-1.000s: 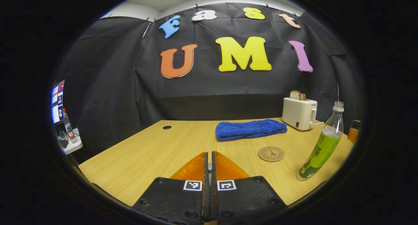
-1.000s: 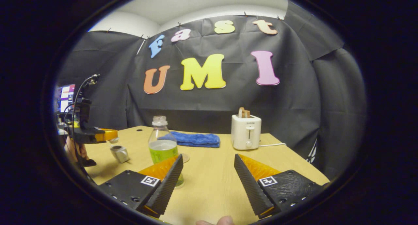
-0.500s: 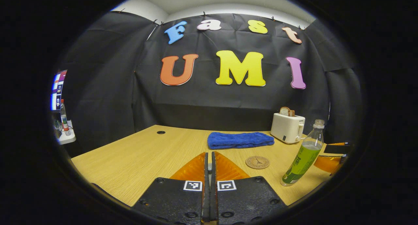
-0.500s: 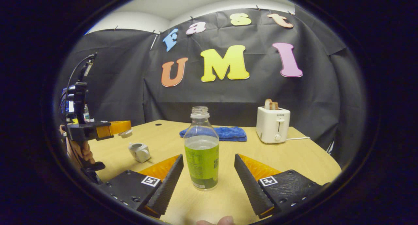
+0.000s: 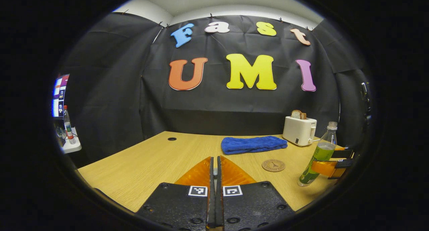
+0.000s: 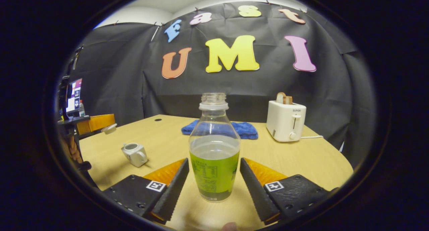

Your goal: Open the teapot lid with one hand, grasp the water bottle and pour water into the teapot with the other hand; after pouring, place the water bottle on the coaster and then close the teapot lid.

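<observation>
On the table [image 6: 301,157] the bottle [image 6: 214,150] stands upright with no cap, between the spread fingers of the right hand-held gripper [image 6: 214,180]; the fingers are just beside it, and I cannot tell if they touch. At the left of the right gripper view, the left hand-held gripper [image 6: 100,122] is pressed together on the lid [image 6: 109,128], lifted above the table. The open teapot [image 6: 134,154] sits below it. The coaster [image 5: 273,165] lies near the blue towel [image 5: 253,144] and the toaster [image 6: 285,121].

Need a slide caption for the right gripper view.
Right gripper open around the uncapped water bottle; lidless teapot stands to its left.
</observation>
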### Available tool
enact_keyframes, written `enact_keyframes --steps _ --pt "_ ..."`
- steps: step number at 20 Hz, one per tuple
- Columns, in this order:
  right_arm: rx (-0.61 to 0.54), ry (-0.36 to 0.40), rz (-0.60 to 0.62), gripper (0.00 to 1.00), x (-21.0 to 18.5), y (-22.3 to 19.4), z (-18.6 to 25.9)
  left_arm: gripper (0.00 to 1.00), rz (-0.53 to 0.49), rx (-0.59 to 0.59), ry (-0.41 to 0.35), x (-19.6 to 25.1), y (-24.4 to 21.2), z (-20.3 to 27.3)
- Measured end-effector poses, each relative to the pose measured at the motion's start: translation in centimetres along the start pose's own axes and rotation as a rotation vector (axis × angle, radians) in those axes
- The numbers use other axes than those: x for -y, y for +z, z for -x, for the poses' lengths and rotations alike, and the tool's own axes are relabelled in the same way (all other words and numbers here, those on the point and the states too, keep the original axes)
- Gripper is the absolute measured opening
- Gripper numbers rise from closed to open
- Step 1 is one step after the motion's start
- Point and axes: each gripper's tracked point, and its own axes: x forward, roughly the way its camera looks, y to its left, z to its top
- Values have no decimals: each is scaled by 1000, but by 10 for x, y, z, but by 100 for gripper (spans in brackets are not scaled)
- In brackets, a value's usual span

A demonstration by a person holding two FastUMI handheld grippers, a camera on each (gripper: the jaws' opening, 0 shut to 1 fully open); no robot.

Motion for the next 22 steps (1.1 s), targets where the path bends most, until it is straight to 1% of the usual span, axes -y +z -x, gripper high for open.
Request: enact_keyframes --steps 1,3,5,9,11,12,14,16,18,22 --pt "-6 -2 15 77 -1 0 2 2 7 -2 -4 -1 0 1" --pt "-35 15 82 75 -6 3 1 3 20 2 -7 -4 1 0" --pt "-32 3 187 71 -4 19 6 3 31 0 -7 -8 0 -1" --pt "-5 -47 466 71 -5 58 3 3 53 4 -2 -20 1 -1" --pt "-10 -46 596 72 -13 69 -4 2 66 4 -4 -25 -1 -1" --pt "-17 -28 649 72 -21 71 -8 2 71 -1 -5 -27 -1 -1" --pt "-73 18 731 72 -35 63 -20 3 73 6 -4 -32 0 0" --pt "-131 42 790 72 -44 55 -32 3 65 5 -3 -39 0 0" --pt "-168 37 864 72 -49 50 -45 2 60 4 -10 -40 -1 0" --pt "-200 -2 1083 72 -59 43 -67 3 69 0 -20 -48 -5 -2"
